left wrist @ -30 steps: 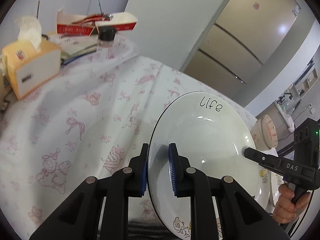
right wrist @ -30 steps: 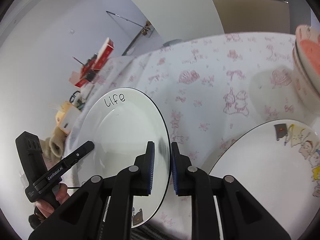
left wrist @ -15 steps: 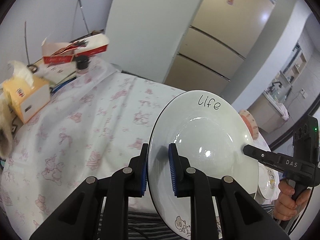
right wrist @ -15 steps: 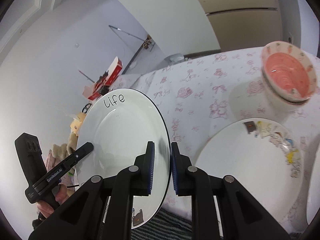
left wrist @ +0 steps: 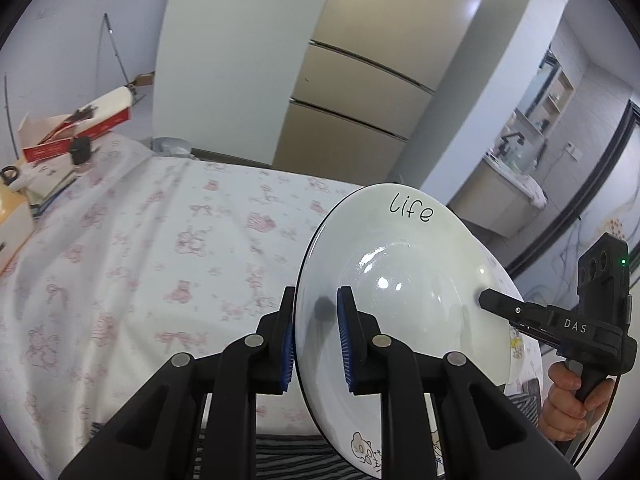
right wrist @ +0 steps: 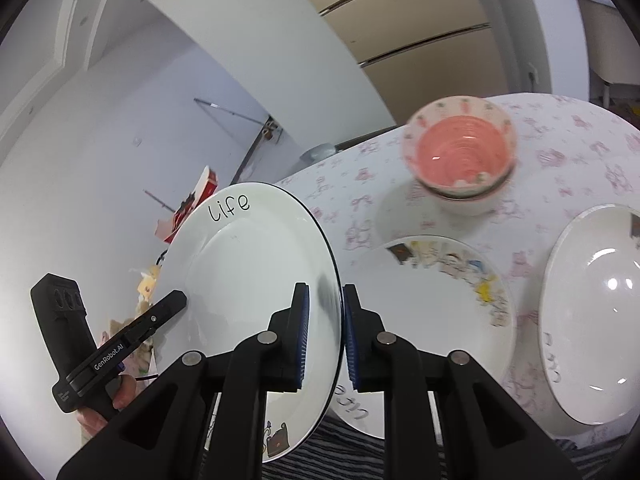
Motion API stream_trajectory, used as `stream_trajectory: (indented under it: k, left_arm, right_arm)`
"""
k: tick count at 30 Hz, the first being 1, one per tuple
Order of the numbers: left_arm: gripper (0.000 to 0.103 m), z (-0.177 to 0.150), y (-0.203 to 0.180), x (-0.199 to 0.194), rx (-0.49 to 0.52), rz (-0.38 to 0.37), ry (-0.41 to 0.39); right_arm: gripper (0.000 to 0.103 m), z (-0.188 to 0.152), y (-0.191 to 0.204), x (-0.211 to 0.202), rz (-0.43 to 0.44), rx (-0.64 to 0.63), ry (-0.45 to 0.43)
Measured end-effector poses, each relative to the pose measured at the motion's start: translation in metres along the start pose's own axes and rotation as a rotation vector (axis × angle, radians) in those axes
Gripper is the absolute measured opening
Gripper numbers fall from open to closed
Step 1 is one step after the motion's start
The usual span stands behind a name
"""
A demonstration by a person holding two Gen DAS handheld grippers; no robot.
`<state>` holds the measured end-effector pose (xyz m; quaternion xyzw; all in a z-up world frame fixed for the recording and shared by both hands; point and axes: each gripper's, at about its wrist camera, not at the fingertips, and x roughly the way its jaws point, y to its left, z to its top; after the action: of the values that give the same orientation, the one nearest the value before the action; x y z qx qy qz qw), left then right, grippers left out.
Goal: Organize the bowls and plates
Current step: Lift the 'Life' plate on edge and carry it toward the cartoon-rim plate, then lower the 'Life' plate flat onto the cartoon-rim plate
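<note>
A white plate marked "life" [left wrist: 404, 284] is held up in the air between both grippers, tilted on edge. My left gripper [left wrist: 316, 336] is shut on its left rim. My right gripper [right wrist: 324, 332] is shut on its right rim; the plate shows in the right wrist view [right wrist: 248, 264]. On the table below lie a second plate with cartoon print [right wrist: 444, 292], a deep white plate [right wrist: 596, 312] at the right, and a pink bowl [right wrist: 460, 160] stacked in other bowls behind them.
The table has a white cloth with pink prints [left wrist: 140, 264]. At its far left stand a red and white box [left wrist: 76, 128], a small dark-capped jar [left wrist: 80, 152] and a tissue box [left wrist: 12, 224]. A fridge [left wrist: 360, 92] stands behind.
Both grippers have lifted the "life" plate higher above the table. The view now takes in more of the table, the pink bowls and the deep plate at the right.
</note>
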<state>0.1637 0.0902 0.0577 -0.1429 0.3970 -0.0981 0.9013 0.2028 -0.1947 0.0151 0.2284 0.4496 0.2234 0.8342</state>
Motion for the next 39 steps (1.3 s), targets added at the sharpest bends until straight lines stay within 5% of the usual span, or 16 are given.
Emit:
stream_trajectory:
  k: [12,39]
  left_arm:
    - [0.019,-0.015,-0.03,0.038,0.036,-0.011,0.081]
    - [0.019,-0.036,-0.012,0.107,0.028,0.017,0.223]
  right_arm:
    - [0.017,-0.01,-0.044,-0.016,-0.025,0.078,-0.02]
    - [0.017,-0.027,-0.081,0.025,-0.093,0.121,0.08]
